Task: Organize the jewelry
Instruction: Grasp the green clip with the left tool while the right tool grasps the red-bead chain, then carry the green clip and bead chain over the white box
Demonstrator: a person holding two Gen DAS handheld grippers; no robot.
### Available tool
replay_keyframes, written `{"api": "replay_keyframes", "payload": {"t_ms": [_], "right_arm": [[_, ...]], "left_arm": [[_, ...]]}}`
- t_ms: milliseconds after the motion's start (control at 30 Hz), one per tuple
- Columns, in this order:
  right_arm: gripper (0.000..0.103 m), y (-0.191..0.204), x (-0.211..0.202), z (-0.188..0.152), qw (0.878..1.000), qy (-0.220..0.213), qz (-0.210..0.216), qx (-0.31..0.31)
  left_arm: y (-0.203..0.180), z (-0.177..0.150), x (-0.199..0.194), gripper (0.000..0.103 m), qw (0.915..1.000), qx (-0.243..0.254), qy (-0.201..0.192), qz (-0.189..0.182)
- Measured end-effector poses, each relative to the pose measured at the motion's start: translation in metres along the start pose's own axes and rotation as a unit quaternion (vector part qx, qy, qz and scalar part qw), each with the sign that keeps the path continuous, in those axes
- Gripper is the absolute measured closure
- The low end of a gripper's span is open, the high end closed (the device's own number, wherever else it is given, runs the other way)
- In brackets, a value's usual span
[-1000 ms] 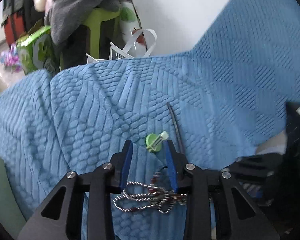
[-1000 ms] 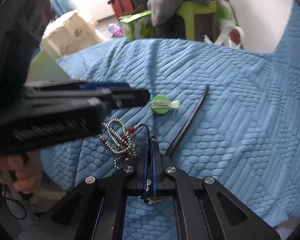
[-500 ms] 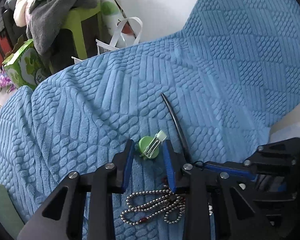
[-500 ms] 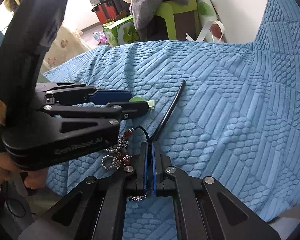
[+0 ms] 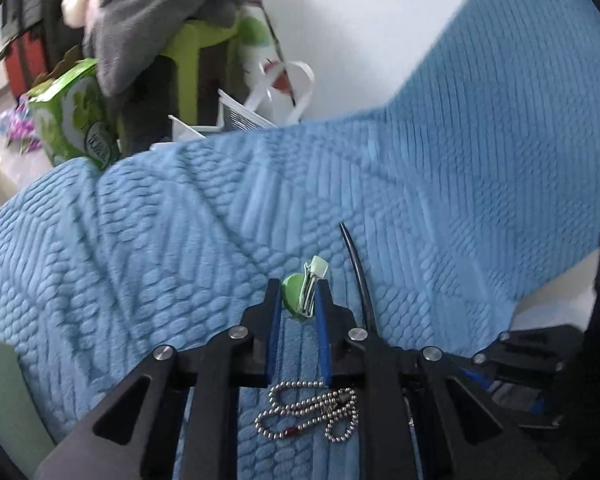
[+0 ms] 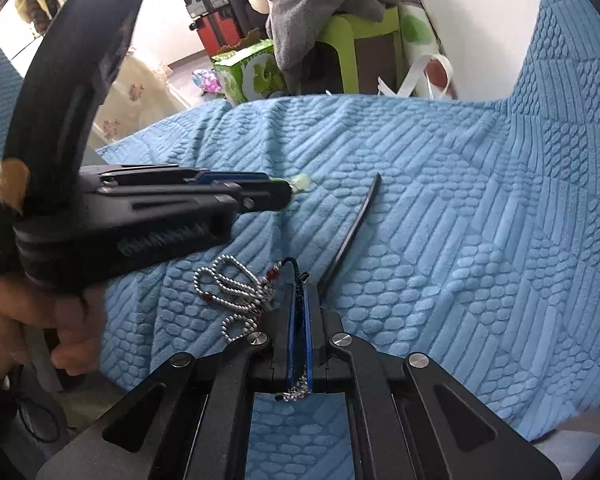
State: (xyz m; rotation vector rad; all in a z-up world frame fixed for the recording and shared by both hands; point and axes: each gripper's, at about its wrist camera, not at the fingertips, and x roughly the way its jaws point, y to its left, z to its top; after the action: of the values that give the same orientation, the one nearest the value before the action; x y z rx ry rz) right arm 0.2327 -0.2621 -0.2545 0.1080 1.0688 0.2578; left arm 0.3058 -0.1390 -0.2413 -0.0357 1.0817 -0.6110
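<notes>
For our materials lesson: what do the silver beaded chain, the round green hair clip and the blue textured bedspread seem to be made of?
Silver beaded chain: likely metal; shiny, reflective balls.
Round green hair clip: matte green plastic, seemingly, with a bright metal clasp.
Blue textured bedspread: soft plush fabric; raised fuzzy patterns.

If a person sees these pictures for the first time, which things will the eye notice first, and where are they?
First comes the green hair clip between the pads of the left gripper, whose jaws have just been closing on it, on the blue textured blanket. Next, the silver bead chain lies heaped just left of the right gripper, shut on a dark cord from that heap. A thin black strip lies slanted beside them.
</notes>
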Motion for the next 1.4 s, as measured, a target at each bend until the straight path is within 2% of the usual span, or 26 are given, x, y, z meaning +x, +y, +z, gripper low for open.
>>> {"api": "replay_keyframes", "payload": {"t_ms": [100,333,500,800,933,1100,1233,1400], "right_arm": [[0.103,0.005,-0.005,0.006,1.000,-0.010,0.004,-0.005],[0.103,0.025,-0.023,0.014,0.999,-0.039,0.012,-0.015],[0.103,0.039,-0.042,0.020,0.998,-0.062,0.010,-0.017],[0.103,0.076,-0.083,0.034,0.994,-0.098,0.017,-0.037],[0.103,0.087,-0.088,0.034,0.994,-0.102,0.013,-0.045],[0.103,0.087,-0.052,0.017,0.998,-0.054,0.013,-0.036],[0.103,0.080,-0.031,0.001,0.999,-0.019,0.009,-0.029],[0.103,0.083,-0.045,0.005,0.999,-0.031,0.006,-0.030]], "left_arm": [[0.007,-0.002,-0.016,0.087,0.9996,-0.019,-0.005,0.019],[0.024,-0.015,-0.070,0.087,0.9953,-0.086,-0.039,0.021],[0.019,-0.031,-0.109,0.087,0.9937,-0.087,-0.055,0.045],[0.028,-0.059,-0.174,0.086,0.9862,-0.118,-0.108,0.044],[0.034,-0.066,-0.179,0.086,0.9849,-0.122,-0.116,0.041],[0.040,-0.083,-0.166,0.086,0.9841,-0.135,-0.114,0.019],[0.039,-0.092,-0.149,0.086,0.9862,-0.136,-0.092,0.017],[0.034,-0.087,-0.162,0.086,0.9857,-0.132,-0.103,0.016]]}}
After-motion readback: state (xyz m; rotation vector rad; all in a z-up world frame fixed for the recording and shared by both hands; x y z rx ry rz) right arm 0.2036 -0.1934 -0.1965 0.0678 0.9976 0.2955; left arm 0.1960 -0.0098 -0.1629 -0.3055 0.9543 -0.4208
